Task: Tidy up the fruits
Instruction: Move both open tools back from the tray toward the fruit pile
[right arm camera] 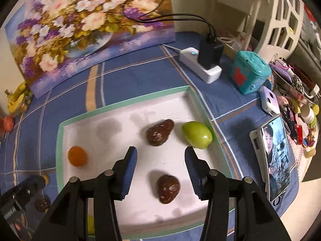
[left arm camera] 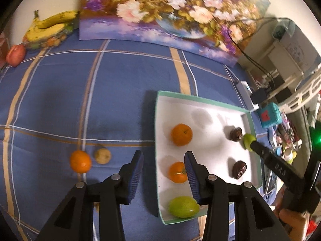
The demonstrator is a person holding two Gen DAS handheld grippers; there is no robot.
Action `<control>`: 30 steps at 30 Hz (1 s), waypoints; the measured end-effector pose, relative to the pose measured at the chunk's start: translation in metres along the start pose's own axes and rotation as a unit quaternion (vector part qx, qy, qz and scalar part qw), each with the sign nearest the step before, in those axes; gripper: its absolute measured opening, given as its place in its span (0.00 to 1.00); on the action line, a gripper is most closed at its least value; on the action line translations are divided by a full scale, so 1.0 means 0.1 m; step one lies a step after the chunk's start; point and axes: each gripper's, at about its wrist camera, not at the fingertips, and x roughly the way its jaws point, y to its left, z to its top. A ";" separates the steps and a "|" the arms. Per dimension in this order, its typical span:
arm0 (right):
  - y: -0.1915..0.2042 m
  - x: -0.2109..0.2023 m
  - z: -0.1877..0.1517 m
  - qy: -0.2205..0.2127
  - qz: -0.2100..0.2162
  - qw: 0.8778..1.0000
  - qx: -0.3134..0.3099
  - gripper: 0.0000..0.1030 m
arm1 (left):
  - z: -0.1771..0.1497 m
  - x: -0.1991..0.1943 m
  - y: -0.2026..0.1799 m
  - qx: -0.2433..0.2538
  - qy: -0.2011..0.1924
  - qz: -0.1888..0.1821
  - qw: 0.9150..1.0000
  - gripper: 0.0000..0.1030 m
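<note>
On the blue plaid cloth (left arm camera: 112, 92) sits a white tray with a mint-green rim (right arm camera: 128, 102), near the flowered painting (left arm camera: 160, 10) propped against the wall; left gripper (left arm camera: 163, 172) hovers over the tray's left edge, jaws parted, nothing between the pads; right gripper (right arm camera: 160, 170) hovers above the tray interior, jaws likewise parted and empty; tray contents, left wrist view: one orange (left arm camera: 181, 134) toward the middle, a second orange (left arm camera: 176, 172) nearer, partly behind the left gripper's right finger, a green fruit (left arm camera: 183, 206) at the near edge, two dark brown wrinkled fruits (left arm camera: 239, 169) along the right side; right wrist view shows another green fruit (right arm camera: 197, 135) in the tray, just beside the farther brown fruit (right arm camera: 159, 132) and close to the tray's right wall; off the tray, on the cloth to its left: a third orange (left arm camera: 80, 161) and a small tan round fruit (left arm camera: 102, 156), near each other but apart; far corner: bananas (left arm camera: 50, 25) over a dish of mixed fruit, a red fruit (left arm camera: 16, 55) beside them; right of the tray: white power strip (right arm camera: 200, 65), teal box (right arm camera: 249, 72), phone (right arm camera: 275, 156) with lit screen.
</note>
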 end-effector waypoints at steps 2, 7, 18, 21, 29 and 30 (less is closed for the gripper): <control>0.04 -0.02 -0.02 0.000 0.000 1.000 -0.007 0.49 | 0.02 -0.05 0.06 -0.007 -0.006 0.001 1.000 0.45; 0.16 -0.10 -0.11 0.001 0.002 1.000 -0.022 0.49 | 0.05 -0.15 0.28 -0.034 -0.016 0.006 0.999 0.45; 0.50 -0.29 -0.35 -0.002 0.009 0.998 -0.059 0.49 | -0.06 -0.32 0.69 -0.079 -0.023 0.020 0.996 0.45; 0.58 -0.31 -0.41 -0.003 0.010 0.998 -0.065 0.49 | -0.11 -0.35 0.73 -0.079 -0.023 0.025 0.996 0.45; 0.74 -0.35 -0.45 -0.007 0.025 0.996 -0.086 0.49 | -0.19 -0.36 0.75 -0.076 -0.019 0.033 0.996 0.45; 0.75 -0.36 -0.45 -0.008 0.027 0.996 -0.087 0.49 | -0.20 -0.36 0.75 -0.075 -0.019 0.034 0.996 0.45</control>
